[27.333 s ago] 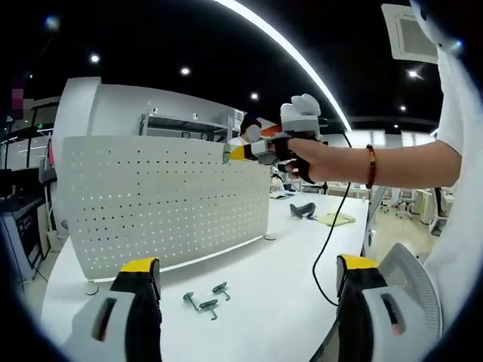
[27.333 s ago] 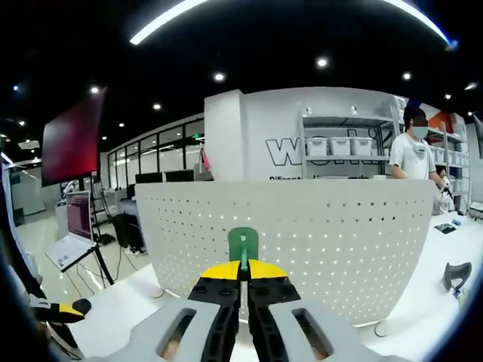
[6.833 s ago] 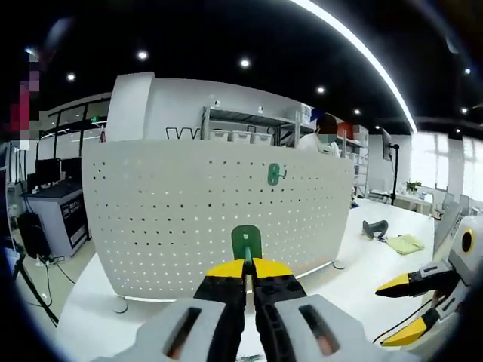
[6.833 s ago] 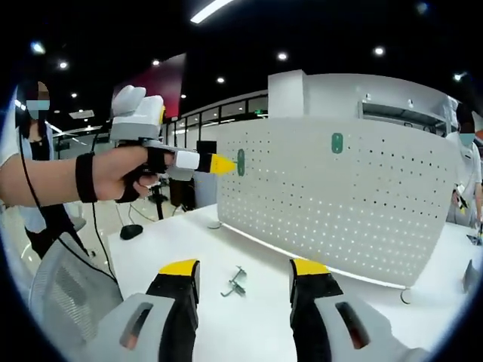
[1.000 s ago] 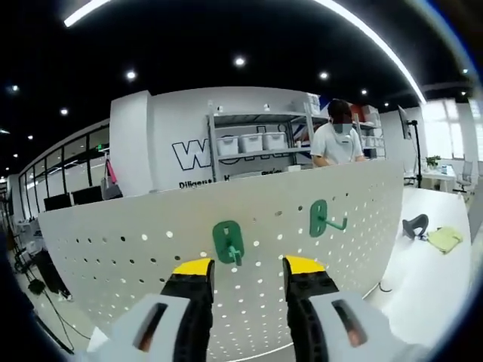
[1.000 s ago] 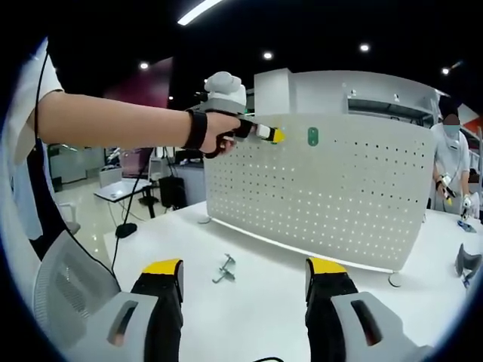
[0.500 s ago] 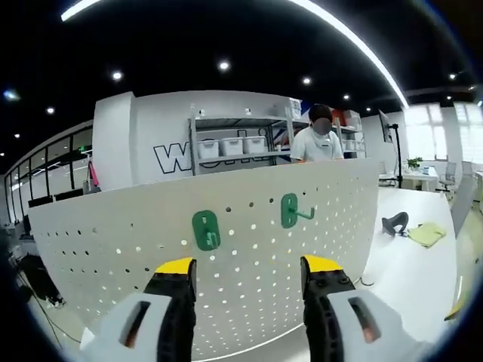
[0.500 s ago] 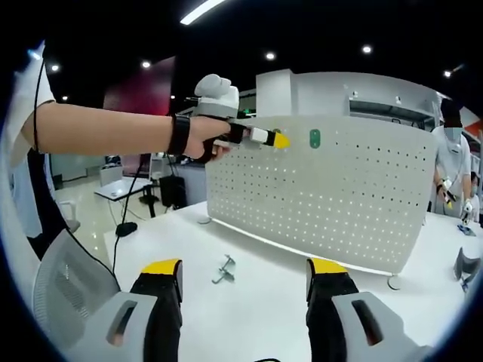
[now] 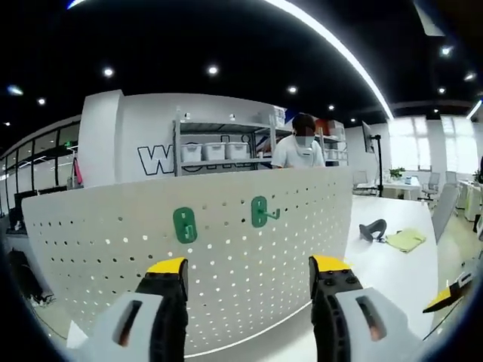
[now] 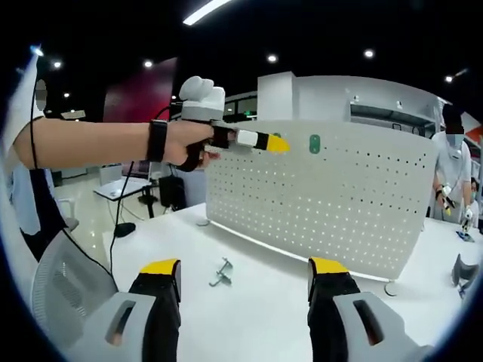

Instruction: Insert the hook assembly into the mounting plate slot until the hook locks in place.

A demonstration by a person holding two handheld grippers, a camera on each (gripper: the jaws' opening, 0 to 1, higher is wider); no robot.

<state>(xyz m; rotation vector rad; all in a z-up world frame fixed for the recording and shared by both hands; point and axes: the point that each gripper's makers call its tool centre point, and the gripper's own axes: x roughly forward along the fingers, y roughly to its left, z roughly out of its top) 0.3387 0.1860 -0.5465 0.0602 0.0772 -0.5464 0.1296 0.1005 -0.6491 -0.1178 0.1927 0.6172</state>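
A white mounting pegboard (image 9: 226,249) stands upright on the white table (image 9: 392,264). Two green hook assemblies hang on it near its top edge, one on the left (image 9: 185,225) and one to its right (image 9: 260,211). My left gripper (image 9: 249,268) is open, empty, and a short way back from the board. In the right gripper view a hand holds the left gripper (image 10: 278,144) up by the pegboard (image 10: 339,204), just left of a green hook (image 10: 315,143). My right gripper (image 10: 243,268) is open and empty over the table, with loose metal hooks (image 10: 220,273) lying ahead of it.
A person (image 9: 296,151) stands behind the board by shelves with bins. A black tool (image 9: 370,228) and a yellow cloth (image 9: 405,239) lie on the table at the right. A mesh chair (image 10: 60,286) sits at the near left.
The left gripper has let go of the left green hook, opened wider and drawn back from the pegboard. The hook stays on the board. The right gripper has hardly moved.
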